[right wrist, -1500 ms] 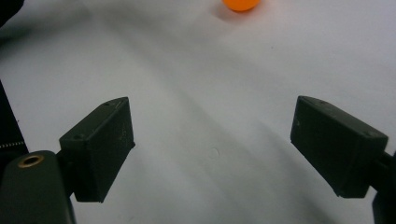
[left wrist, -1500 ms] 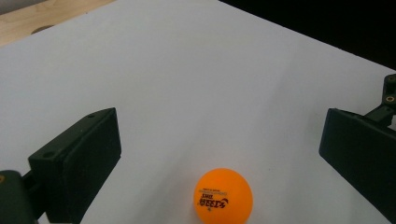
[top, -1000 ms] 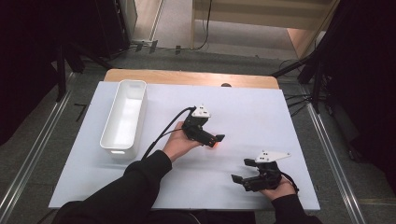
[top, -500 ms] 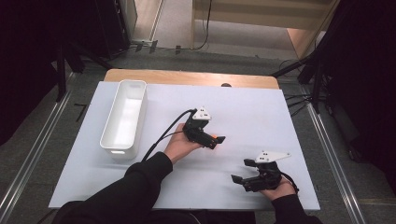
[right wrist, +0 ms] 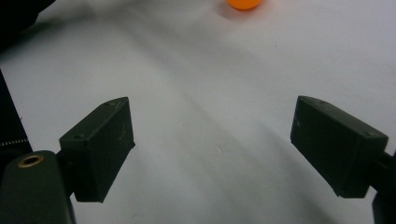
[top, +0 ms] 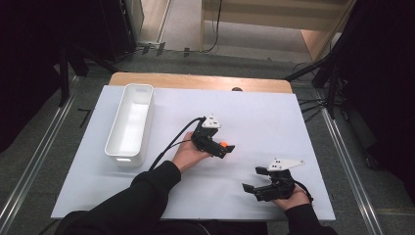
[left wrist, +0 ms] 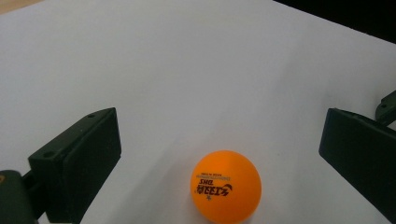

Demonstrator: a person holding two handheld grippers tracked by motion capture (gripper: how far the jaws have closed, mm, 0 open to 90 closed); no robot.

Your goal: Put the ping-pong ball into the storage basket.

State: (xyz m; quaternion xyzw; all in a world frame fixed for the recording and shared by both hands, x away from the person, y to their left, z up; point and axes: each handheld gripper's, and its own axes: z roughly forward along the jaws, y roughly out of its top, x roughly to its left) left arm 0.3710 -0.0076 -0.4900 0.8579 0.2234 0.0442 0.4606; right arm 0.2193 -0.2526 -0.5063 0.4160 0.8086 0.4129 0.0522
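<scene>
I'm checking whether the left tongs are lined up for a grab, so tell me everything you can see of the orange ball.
The orange ball is a small, smooth, matte table-tennis ball, plastic by its look, with dark printed lettering and a star mark that read upside down in the left gripper view. It rests on the white table, near the middle, casting a soft shadow. It lies between the open jaws of the left tongs, nearer the right-hand one in that view, touching neither. In the high view it peeks out at the tongs' tip.
</scene>
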